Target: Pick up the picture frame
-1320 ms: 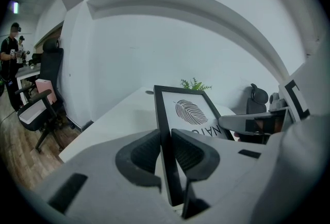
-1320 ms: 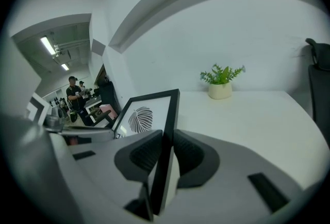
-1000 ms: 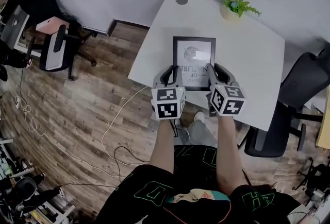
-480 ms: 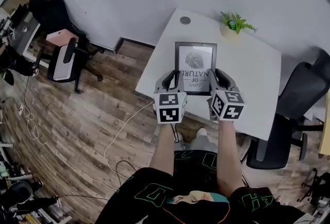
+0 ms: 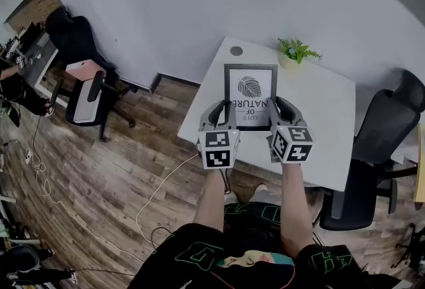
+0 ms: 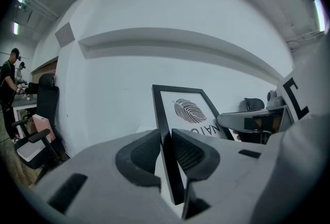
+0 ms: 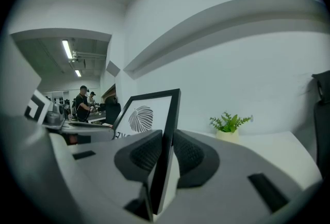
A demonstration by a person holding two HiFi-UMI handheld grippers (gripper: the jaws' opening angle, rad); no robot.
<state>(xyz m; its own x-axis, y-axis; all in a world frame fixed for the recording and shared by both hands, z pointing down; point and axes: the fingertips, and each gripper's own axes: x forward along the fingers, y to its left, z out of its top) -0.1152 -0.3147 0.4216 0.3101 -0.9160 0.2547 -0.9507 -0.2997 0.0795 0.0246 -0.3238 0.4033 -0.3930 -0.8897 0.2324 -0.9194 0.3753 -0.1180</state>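
Note:
A black picture frame (image 5: pixel 250 92) with a white leaf print hangs above the white table (image 5: pixel 325 115), held between both grippers. My left gripper (image 5: pixel 223 108) is shut on the frame's left edge (image 6: pixel 164 130), the pads pressed against both faces. My right gripper (image 5: pixel 275 105) is shut on the right edge (image 7: pixel 169 130) in the same way. The frame tilts up and away, its far end higher. The leaf print (image 6: pixel 190 110) shows in the left gripper view and the same print (image 7: pixel 140 117) in the right gripper view.
A small potted plant (image 5: pixel 295 52) stands at the table's far edge, with a round grommet (image 5: pixel 236 51) at the far left corner. Black office chairs stand at the right (image 5: pixel 388 128) and left (image 5: pixel 83 92). Cables (image 5: pixel 156 194) trail over the wood floor. People stand far left (image 6: pixel 9 71).
Both grippers have risen with the frame, lifting it off the table; its far end has tipped upward. The head view has also tilted up, showing more wall.

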